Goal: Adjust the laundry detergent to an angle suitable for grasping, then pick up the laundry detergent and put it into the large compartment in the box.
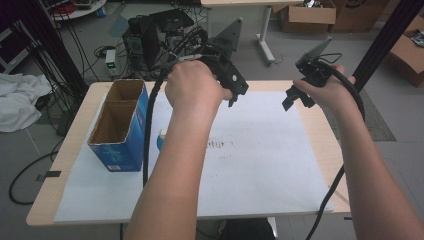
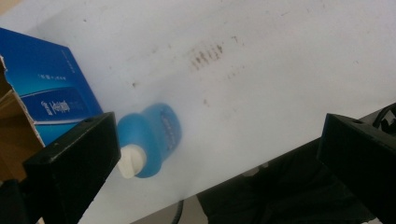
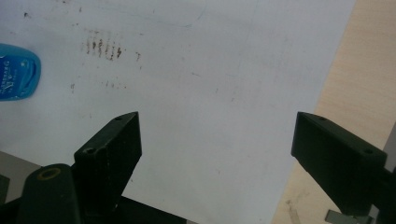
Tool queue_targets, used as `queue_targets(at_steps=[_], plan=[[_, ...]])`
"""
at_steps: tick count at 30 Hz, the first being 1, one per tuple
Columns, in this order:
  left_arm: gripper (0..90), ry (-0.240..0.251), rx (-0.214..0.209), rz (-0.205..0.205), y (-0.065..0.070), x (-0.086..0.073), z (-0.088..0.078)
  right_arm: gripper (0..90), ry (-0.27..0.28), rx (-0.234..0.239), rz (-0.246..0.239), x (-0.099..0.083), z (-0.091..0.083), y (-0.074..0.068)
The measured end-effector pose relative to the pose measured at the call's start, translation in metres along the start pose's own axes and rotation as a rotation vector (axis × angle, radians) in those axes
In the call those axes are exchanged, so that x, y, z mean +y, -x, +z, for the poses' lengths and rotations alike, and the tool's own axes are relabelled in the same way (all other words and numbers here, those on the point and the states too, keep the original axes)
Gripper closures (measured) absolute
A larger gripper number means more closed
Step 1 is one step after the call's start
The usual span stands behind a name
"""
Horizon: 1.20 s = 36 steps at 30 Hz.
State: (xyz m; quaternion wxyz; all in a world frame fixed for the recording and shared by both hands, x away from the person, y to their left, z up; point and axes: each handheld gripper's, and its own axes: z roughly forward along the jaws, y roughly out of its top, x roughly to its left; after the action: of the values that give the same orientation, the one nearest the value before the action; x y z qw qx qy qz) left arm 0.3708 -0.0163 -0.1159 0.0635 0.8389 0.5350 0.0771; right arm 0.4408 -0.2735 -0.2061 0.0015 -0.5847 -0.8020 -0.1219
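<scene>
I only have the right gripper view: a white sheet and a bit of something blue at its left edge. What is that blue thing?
Observer: A small blue bottle with a white cap, lying on its side, as the left gripper view shows.
Operator: Is anything next to it?
Observer: Yes. In the high view a blue cardboard box stands beside it, open at the top, with two compartments.
Operator: And is the other tool holding something?
Observer: No. The left tool is open and empty, held over the white sheet.
</scene>
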Motion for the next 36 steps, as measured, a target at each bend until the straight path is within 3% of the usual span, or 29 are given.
queue_targets(at_steps=[8, 15, 26, 36], plan=[[0.1, -0.007, -0.004, -0.008, -0.005, -0.002, 0.0, 16.4, 0.006, -0.006, 0.006, 0.0, -0.001, 0.0], [0.1, -0.034, 0.04, -0.021, -0.017, -0.007, 0.006, 16.4, 0.007, -0.043, -0.001, 0.003, 0.002, -0.003], [0.5, -0.061, 0.056, -0.105, -0.053, -0.024, 0.022, 16.4, -0.002, -0.027, -0.006, 0.004, 0.015, -0.003], [0.5, -0.089, 0.057, -0.155, -0.072, -0.038, 0.047, 16.4, -0.007, -0.011, -0.002, 0.005, 0.025, 0.0]])
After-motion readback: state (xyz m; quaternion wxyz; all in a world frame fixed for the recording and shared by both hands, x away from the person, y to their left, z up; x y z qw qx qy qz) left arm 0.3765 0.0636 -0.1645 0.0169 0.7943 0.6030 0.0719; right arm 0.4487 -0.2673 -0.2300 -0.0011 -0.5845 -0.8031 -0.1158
